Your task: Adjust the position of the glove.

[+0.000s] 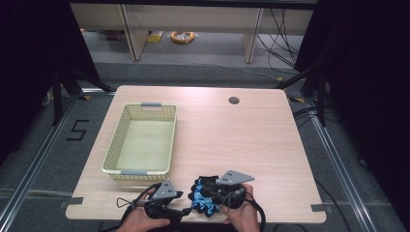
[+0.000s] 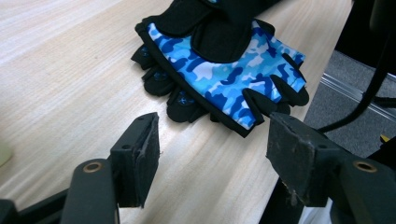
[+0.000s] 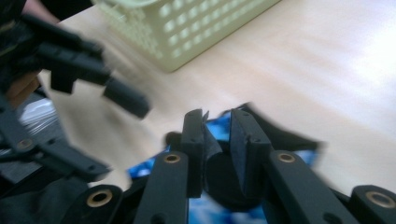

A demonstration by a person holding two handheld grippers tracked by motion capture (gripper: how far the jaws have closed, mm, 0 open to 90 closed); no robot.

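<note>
Loose hold on the gloves at the table's near edge

From the high view I see the blue camouflage fingerless gloves [image 1: 202,197] lying at the near edge of the table [image 1: 232,140], between my left gripper [image 1: 180,203] and right gripper [image 1: 205,192], with the pale yellow basket [image 1: 143,141] well apart to the left. In the left gripper view my jaws stand wide and empty, the gloves [image 2: 229,70] just ahead of them; lunging in could nudge the stack off the edge. In the right gripper view my jaws are nearly together around a black fold of the gloves [image 3: 219,175], but I cannot tell whether the pads press it; lifting now, I judge, could leave the under glove behind.
</note>
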